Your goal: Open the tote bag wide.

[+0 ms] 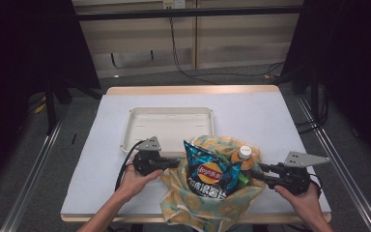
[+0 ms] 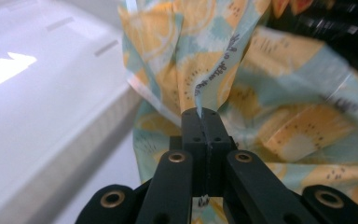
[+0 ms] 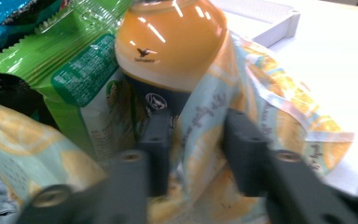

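White table (image 1: 270, 116), bag (image 1: 193, 203) mouth upward.

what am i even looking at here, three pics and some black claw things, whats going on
These are three cameras at one moment. The high view looks down on a table from the person's side. Each hand holds a black two-jaw tool: the left gripper and the right gripper. The other two pictures come from small cameras that ride on those grippers and look along their jaws.

On the table lies a patterned cloth bag with lemon slices on it. In it stand a blue chips packet, a green packet and an orange drink bottle. Behind it sits a white tray.

The left gripper is shut on the bag's edge. The right gripper has a fold of the bag between its jaws, which stand apart and don't pinch it yet.
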Available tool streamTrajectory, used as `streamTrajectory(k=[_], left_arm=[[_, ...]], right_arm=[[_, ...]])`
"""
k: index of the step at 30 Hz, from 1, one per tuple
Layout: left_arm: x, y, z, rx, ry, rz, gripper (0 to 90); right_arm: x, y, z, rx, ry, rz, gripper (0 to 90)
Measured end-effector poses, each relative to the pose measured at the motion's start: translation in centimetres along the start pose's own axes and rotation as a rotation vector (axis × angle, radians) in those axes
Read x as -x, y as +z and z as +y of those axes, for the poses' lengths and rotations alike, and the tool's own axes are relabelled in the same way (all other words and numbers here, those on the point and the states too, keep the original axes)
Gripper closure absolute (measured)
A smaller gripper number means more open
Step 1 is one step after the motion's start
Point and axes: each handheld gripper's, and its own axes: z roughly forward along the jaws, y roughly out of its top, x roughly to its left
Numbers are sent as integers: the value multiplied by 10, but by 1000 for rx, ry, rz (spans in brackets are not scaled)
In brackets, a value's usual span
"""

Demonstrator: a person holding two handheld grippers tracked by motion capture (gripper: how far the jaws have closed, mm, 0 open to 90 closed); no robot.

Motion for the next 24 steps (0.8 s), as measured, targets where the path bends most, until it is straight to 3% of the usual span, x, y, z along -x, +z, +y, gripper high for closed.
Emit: streamTrajectory(k=[1,3,6,11,14,18,21,24], left_arm=[[0,1,-2,-8,0,3,900],[1,4,-7,-29,3,-8,900],[2,8,-9,-33,1,-23,900],[1,12,-10,-31,-6,-27,900],[1,12,-11,-44,11,-29,900],[0,12,-12,-31,-17,-47,898],[5,8,-11,-12,-12,-40,867],[4,3,-9,20,-12,-23,772]], right_arm=[[0,0,0,4,5,-2,698],[1,-2,-1,5,2,-7,820],[4,-4,-2,-1,10,-26,896],[11,0,-9,-43,38,-59,900],[11,3,-14,-83,29,-69,900],[9,6,-18,-101,20,-50,900],[6,6,-21,-100,7,-32,876],[3,1,-18,-51,-9,-52,767]])
